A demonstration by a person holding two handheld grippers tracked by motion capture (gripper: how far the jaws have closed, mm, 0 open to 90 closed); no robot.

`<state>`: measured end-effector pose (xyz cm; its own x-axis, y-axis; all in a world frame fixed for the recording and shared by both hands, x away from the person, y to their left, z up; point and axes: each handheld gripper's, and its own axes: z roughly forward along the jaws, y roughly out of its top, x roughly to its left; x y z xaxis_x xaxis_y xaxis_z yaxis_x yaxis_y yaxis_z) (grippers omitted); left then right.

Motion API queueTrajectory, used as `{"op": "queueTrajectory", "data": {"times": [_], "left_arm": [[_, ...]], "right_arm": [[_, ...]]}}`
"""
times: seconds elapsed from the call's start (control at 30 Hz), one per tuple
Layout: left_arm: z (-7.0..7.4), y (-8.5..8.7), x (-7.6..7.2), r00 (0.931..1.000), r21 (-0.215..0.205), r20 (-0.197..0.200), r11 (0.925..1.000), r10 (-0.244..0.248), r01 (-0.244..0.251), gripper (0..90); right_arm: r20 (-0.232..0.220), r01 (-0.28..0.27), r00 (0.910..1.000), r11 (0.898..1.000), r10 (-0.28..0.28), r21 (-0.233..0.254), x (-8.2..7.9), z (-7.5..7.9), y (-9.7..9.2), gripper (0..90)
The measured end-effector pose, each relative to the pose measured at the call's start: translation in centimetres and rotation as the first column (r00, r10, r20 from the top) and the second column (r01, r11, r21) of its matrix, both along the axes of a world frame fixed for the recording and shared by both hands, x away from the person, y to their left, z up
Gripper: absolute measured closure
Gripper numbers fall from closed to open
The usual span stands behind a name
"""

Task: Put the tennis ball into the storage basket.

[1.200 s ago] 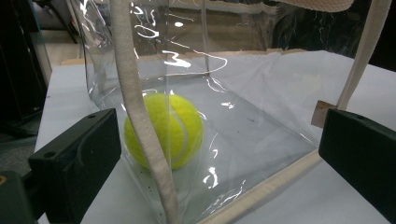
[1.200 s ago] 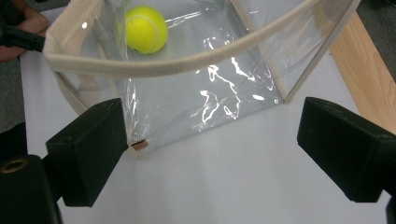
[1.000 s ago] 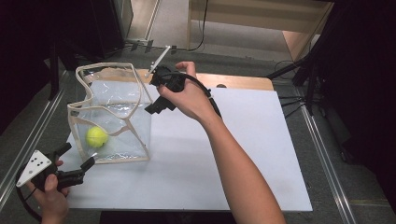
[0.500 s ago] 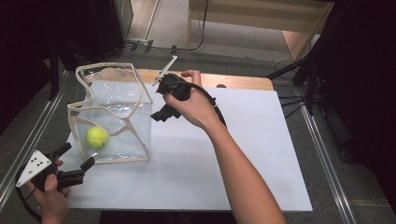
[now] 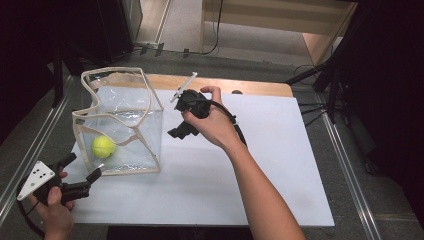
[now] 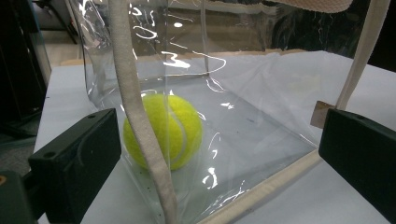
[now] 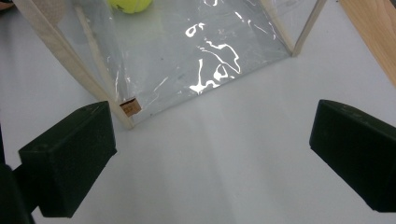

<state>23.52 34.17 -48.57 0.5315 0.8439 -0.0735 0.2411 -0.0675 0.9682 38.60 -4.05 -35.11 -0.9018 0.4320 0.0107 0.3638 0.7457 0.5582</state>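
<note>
A clear plastic bag (image 5: pixel 125 107) with beige trim stands open at the left of the white board (image 5: pixel 280 165). A yellow tennis ball (image 5: pixel 103 146) lies on its floor. My left gripper (image 5: pixel 82 167) is low at the bag's near left corner, open. In the left gripper view the ball (image 6: pixel 175 128) and a beige strap (image 6: pixel 135 116) lie just ahead of the left gripper (image 6: pixel 219 154), untouched. My right gripper (image 5: pixel 181 126) hovers just right of the bag, pointing down. Its jaws have just been opening and nothing is between them. In its own view the right gripper (image 7: pixel 212 154) is over bare board beside the bag's bottom edge (image 7: pixel 201 88).
A wooden strip (image 5: pixel 250 87) runs along the board's far edge. Metal rails (image 5: pixel 30 150) flank the table on both sides. Cables and a dark stand (image 5: pixel 325 75) are at the right rear. The bag's handles (image 5: pixel 135 95) rise above its rim.
My right hand has come down and moved a little right, away from the bag's top, and its jaws have spread wider. The left gripper and the ball have stayed put.
</note>
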Motion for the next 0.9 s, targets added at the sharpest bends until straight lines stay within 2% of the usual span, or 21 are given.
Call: {"op": "queueTrajectory", "data": {"times": [0.53, 0.9], "left_arm": [[0.0, -0.1, 0.0, 1.0, 0.003, 0.004, 1.0, -0.002, 0.002, 0.0], [0.0, -0.3, 0.0, 1.0, 0.017, 0.002, 0.9998, -0.006, 0.006, 0.0]], "right_arm": [[0.017, 0.038, 0.9991, 0.999, -0.039, 0.038, -1.4, -2.6, -2.0, 0.0], [0.019, 0.071, 0.9972, 0.994, -0.073, 0.086, -3.3, -4.9, -4.0, 0.0]]}}
